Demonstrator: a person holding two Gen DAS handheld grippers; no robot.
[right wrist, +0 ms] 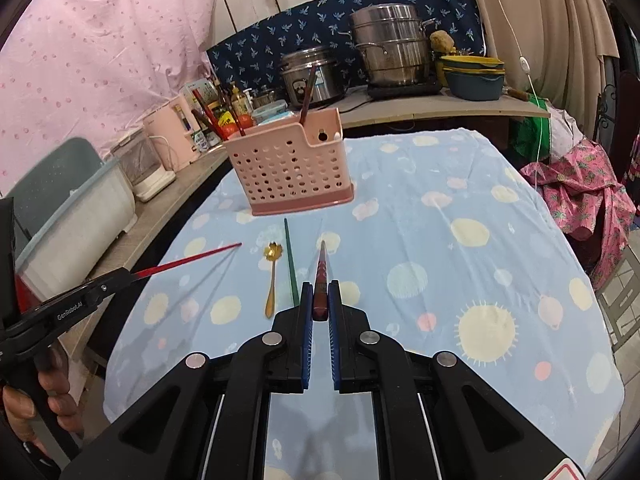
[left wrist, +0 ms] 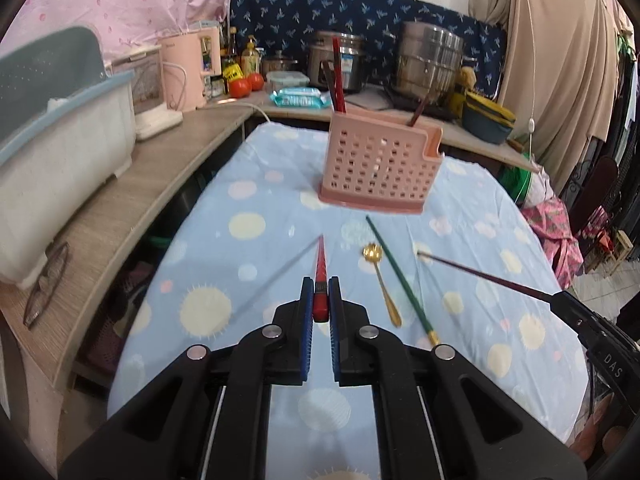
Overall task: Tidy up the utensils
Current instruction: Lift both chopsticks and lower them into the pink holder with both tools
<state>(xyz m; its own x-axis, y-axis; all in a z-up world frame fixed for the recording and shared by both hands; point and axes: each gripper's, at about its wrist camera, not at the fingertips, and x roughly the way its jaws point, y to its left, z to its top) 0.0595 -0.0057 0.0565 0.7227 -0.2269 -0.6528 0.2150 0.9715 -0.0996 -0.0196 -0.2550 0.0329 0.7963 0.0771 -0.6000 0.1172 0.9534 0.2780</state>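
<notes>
We note the left gripper [left wrist: 320,300] jaws clamp a red chopstick [left wrist: 320,276]; the right gripper [right wrist: 320,300] jaws clamp a dark red chopstick [right wrist: 321,276]. Green chopstick [left wrist: 400,276] and gold spoon [left wrist: 382,280] lie on the tabletop [left wrist: 248,184] before the pink holder [left wrist: 380,164].

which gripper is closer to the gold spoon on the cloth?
About even, left slightly nearer at best. The gold spoon lies just right of the left gripper and just left of the right gripper. Both hold chopsticks, lifted off the cloth.
</notes>
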